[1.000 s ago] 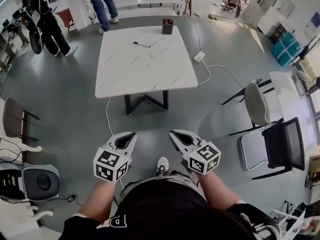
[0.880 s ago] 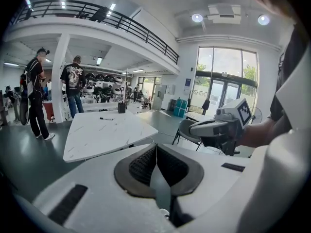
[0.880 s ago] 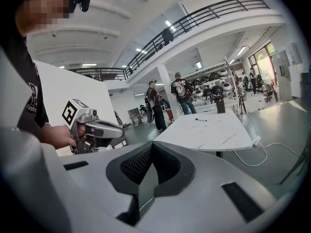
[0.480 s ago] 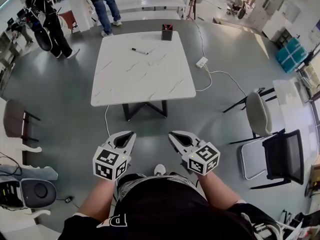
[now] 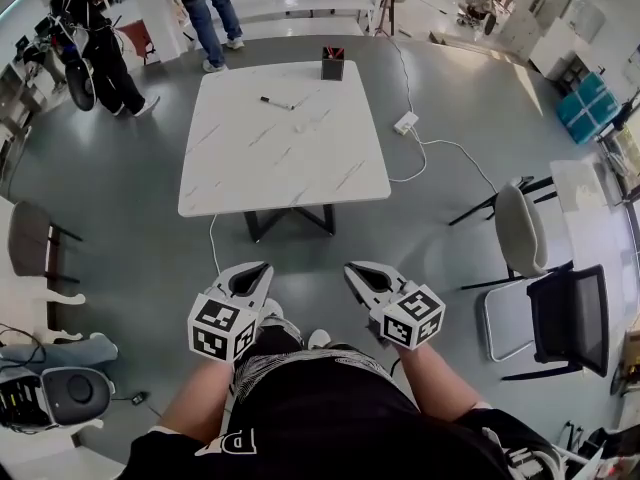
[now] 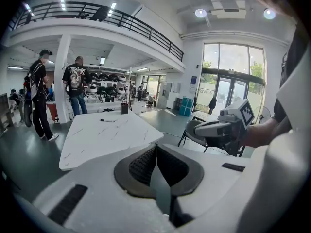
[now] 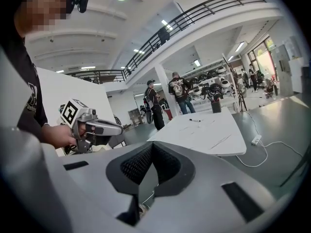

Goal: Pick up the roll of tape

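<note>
Table (image 5: pixel 290 158) nearer now, left gripper (image 5: pixel 260 268) and right gripper (image 5: pixel 352 270) both closed, empty, pen (image 5: pixel 277 103) on it, chairs (image 5: pixel 518 213) aside

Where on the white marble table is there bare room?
The near half of the white marble table, up to its front edge, is bare. The far edge is busier: a black pen holder and a black marker.

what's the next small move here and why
Probably step closer to the table: the left gripper and right gripper are both shut, empty and well short of its near edge. A marker and pen holder show on it; the tape I cannot make out yet.
</note>
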### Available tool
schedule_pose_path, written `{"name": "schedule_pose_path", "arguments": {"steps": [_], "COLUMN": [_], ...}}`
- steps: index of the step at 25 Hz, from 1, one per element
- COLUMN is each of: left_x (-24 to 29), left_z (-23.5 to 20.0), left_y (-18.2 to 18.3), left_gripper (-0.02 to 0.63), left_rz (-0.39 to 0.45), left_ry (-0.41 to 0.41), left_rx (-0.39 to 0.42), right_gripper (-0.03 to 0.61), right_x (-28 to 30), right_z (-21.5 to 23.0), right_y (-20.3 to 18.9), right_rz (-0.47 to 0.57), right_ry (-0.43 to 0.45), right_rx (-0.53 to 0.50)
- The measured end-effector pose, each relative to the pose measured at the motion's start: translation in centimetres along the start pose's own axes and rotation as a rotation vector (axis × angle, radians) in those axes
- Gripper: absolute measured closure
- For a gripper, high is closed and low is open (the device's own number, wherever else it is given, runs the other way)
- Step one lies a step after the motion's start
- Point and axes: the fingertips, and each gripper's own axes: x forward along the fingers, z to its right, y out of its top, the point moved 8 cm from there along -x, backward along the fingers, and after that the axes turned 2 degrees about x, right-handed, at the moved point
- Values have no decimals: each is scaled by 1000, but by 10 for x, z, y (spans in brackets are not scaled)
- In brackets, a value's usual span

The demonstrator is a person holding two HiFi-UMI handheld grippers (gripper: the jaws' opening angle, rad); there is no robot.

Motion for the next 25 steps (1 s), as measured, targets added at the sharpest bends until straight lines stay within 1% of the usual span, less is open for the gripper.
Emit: {"name": "schedule_pose_path", "arguments": {"steps": [5, 12, 19, 25], "left_x": [11, 36, 59, 82], "left_z": [-10, -32, -67, -111], "left_y": [-6, 12, 22, 48], "left_gripper": [594, 594, 594, 594], "left_rz": [-13, 17, 4, 25], "left_ry": [-5, -32, -49, -52], "left_rx": [-18, -2, -2, 4], "right_gripper": [575, 575, 575, 575], "right_x": [11, 31, 63, 102], "right_z": [5, 17, 35, 50], "right_y": [0, 17, 32, 51], "right_rz": [-15, -34, -55, -55], "right_ry": [4, 1, -15, -26], "right_rx": [-2, -33, -35, -19]}}
